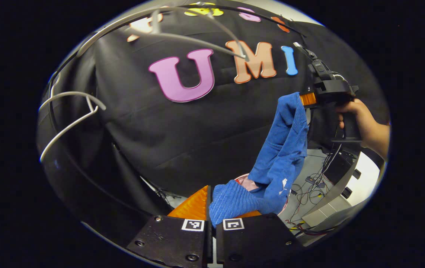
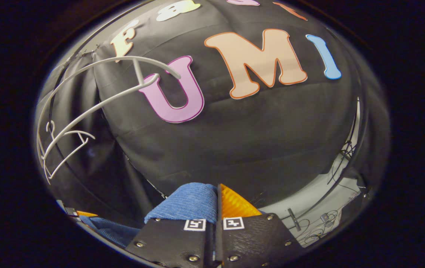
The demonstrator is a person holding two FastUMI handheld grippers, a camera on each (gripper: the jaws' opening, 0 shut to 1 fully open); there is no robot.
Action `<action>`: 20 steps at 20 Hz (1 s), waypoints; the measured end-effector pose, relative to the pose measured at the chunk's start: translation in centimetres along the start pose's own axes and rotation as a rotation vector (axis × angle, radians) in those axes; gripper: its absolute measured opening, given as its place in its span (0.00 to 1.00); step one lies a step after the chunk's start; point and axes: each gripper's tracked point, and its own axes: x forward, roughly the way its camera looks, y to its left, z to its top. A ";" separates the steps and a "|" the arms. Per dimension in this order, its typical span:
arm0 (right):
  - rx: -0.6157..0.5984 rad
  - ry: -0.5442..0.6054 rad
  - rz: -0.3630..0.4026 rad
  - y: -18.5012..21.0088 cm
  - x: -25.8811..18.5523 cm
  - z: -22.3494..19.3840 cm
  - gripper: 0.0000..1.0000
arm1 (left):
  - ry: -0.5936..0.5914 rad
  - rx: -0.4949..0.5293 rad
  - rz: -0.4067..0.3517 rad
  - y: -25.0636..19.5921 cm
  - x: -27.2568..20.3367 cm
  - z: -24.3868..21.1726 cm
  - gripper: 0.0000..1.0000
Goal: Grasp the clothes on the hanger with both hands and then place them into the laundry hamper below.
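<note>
Left to right in the left gripper view: two bare white wire hangers, one point(image 1: 69, 119) low at the left and one point(image 1: 197, 37) on the rail at the top, neither carrying a garment. At bottom centre the left gripper point(image 1: 210, 208) has its jaws closed on one end of the blue garment point(image 1: 281, 156), with cloth bunched between them. The fabric runs up and to the right to the right gripper point(image 1: 306, 99), held by a hand point(image 1: 361, 119), which pinches the other end. In the right gripper view, the hangers point(image 2: 86, 111) sit at the left, and the right gripper point(image 2: 218, 206) is at bottom centre, jaws closed with a fold of the blue cloth draped over the left finger. Judgement: the grasp step is done and the garment is off the hanger, held clear in the air between the two grippers; the transfer step is in hand. A pale rounded shape just behind the cloth low in the left gripper view may be the laundry hamper point(image 1: 244, 180), but I cannot tell. Next move likely calls for lowering both ends together over the hamper mouth, then releasing both grips. Writing: none legible on the garment; the grippers carry square black-and-white fiducial markers point(image 1: 193, 225), not text.
</note>
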 end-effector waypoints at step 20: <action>-0.048 -0.177 0.040 5.8 -10.5 6.7 0.03 | -0.308 -0.150 0.030 -5.1 0.5 17.6 0.06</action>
